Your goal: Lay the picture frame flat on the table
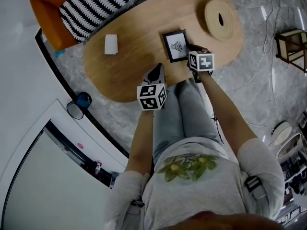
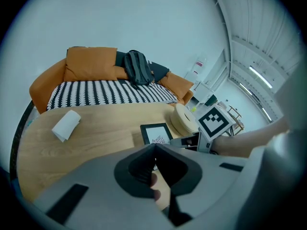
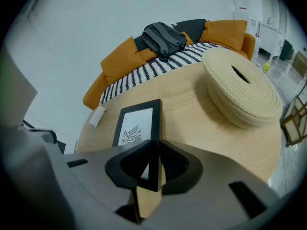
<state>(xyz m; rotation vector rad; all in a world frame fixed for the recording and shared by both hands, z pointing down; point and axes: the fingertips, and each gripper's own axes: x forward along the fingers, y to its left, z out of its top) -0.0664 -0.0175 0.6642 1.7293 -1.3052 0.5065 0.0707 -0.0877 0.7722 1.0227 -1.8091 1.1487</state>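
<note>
The right gripper's fingers are pinched tight on the right edge of the picture frame. The frame sits low, seemingly almost flat, on the wooden table. The left gripper hovers closed on nothing. The lay-down looks nearly done. Next, settle the frame fully and release.

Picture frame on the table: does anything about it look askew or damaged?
Nothing stands out. The picture frame looks whole, face up on the table, with the right gripper shut on its edge. Whether it lies fully flat is unclear.
</note>
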